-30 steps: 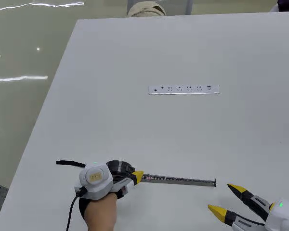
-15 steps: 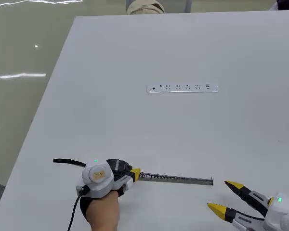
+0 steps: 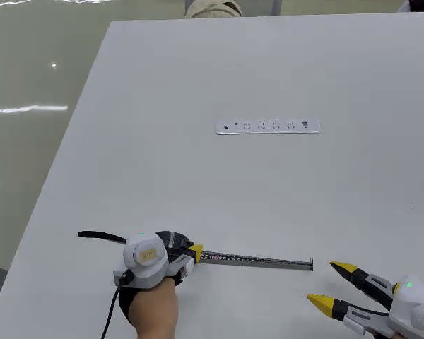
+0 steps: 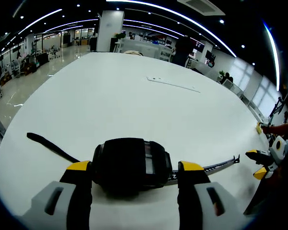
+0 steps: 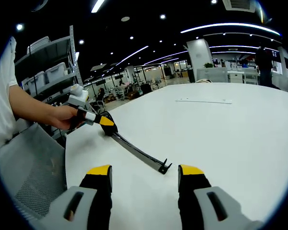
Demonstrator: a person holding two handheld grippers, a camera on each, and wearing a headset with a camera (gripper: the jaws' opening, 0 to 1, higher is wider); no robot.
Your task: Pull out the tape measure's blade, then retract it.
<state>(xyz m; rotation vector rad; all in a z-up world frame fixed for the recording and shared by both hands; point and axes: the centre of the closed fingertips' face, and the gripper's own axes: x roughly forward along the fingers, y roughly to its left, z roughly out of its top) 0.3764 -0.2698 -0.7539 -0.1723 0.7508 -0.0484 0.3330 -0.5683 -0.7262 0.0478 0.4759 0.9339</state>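
Observation:
The black tape measure [image 4: 130, 163] lies on the white table near its front left edge, and my left gripper [image 3: 189, 256] is shut on its case [image 3: 171, 244]. Its blade [image 3: 258, 262] runs out to the right along the table, ending in a hook [image 3: 311, 265]. In the right gripper view the blade [image 5: 137, 150] lies ahead with the hook [image 5: 163, 167] between and just beyond the fingertips. My right gripper [image 3: 331, 285] stands open a little right of the hook, not touching it. A black wrist strap [image 3: 99, 236] trails left from the case.
A white power strip [image 3: 268, 128] lies flat near the table's middle. The table's left edge [image 3: 53, 183] drops to a glossy floor. Shelving with boxes [image 5: 48, 72] stands beyond the table in the right gripper view.
The left gripper and tape case have stayed in place with the blade out. The right gripper has shifted only slightly near the hook, still open.

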